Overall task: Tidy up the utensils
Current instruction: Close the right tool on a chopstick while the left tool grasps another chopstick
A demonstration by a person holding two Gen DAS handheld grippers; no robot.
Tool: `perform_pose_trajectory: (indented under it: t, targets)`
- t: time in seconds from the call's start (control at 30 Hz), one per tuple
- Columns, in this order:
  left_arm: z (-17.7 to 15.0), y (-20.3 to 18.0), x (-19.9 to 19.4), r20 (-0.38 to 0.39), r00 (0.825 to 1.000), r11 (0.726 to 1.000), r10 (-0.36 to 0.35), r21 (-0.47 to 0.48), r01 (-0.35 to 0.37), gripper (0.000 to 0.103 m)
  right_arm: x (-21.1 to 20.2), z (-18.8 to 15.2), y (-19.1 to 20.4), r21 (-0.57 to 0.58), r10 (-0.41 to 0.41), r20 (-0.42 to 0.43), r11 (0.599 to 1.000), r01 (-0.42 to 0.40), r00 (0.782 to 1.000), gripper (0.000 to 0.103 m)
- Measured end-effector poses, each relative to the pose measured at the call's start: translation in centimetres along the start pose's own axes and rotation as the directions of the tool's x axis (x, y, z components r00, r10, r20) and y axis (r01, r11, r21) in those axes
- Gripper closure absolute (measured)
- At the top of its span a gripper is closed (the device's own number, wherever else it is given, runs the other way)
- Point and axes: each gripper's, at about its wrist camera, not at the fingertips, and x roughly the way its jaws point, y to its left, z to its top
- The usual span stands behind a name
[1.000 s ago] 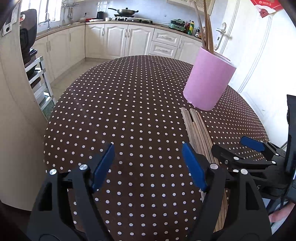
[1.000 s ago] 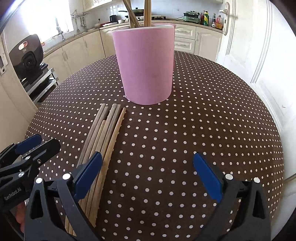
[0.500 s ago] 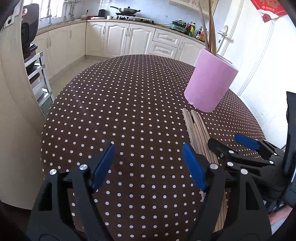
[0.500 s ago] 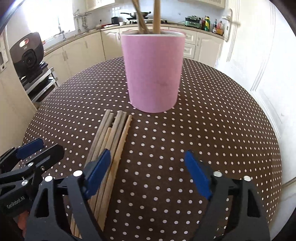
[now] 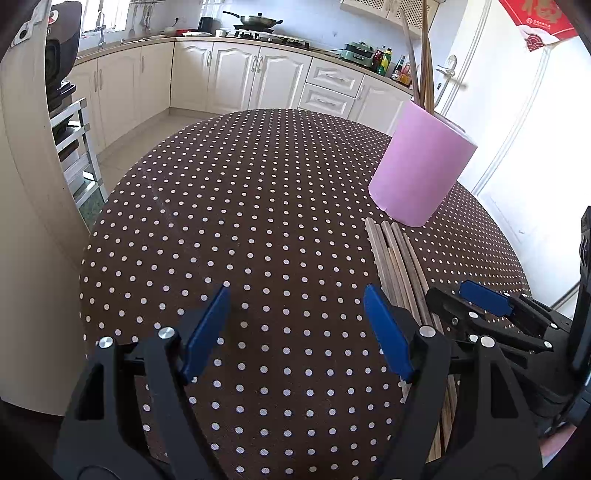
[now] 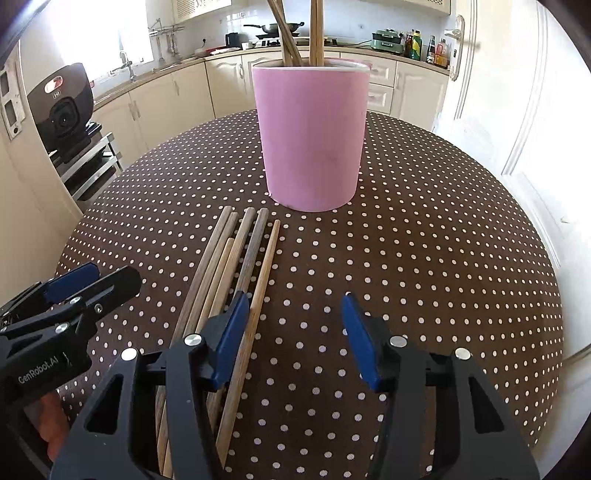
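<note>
Several wooden chopsticks [image 6: 236, 258] lie side by side on the dotted tablecloth, ends toward a pink holder [image 6: 312, 136] in which a few more chopsticks [image 6: 316, 33] stand. My right gripper [image 6: 294, 299] hovers over the bundle's right edge. Its jaws are closing, with the rightmost chopstick [image 6: 264, 273] just inside the left pad and neither pad pressing on it. My left gripper [image 5: 295, 295] stands open over bare cloth, left of the chopsticks [image 5: 395, 254] and the holder [image 5: 417, 173]. The right gripper [image 5: 469, 295] shows at that view's right edge.
The round table [image 5: 258, 184] has a brown cloth with white dots. A black appliance [image 6: 61, 110] on a metal rack stands off its left side. White cabinets [image 5: 240, 81] line the back and a white door [image 6: 517, 110] is on the right.
The right gripper's jaws have narrowed and it has shifted left, so its left pad now sits at the rightmost chopstick. The left gripper has kept still.
</note>
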Motion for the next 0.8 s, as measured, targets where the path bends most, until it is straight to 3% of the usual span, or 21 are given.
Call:
perform_pose_trajectory:
  t: [0.17,0.23,0.3,0.63,0.8]
  targets:
    - [-0.1,0.1,0.0,-0.001,1.0,1.0,0.002,0.004,-0.002,0.028,0.3,-0.1,0.6,-0.035,-0.021,-0.002,0.999,0.021,1.0,0.06]
    - [-0.2,0.0,-0.1,-0.002,1.0,1.0,0.001,0.005,-0.001,0.028,0.2,-0.3,0.9,-0.046,-0.016,0.002,0.999,0.016,1.0,0.085]
    - [-0.2,-0.2,-0.2,0.001,1.0,1.0,-0.009,0.011,0.009,0.028,0.1,-0.3,1.2,-0.089,0.01,-0.006,0.996,-0.011,1.0,0.097]
    - [-0.1,-2.3,-0.1,-0.018,0.998,0.995,-0.062,0.075,0.063,0.029,0.1,-0.3,-0.5,-0.027,0.091,0.0,0.996,-0.091,0.996,0.098]
    - [-0.2,-3.9,0.2,-0.026,0.998,0.992,-0.057,0.113,0.059,0.042,0.1,0.0,-1.4,0.022,0.111,0.004,0.994,-0.111,0.994,0.098]
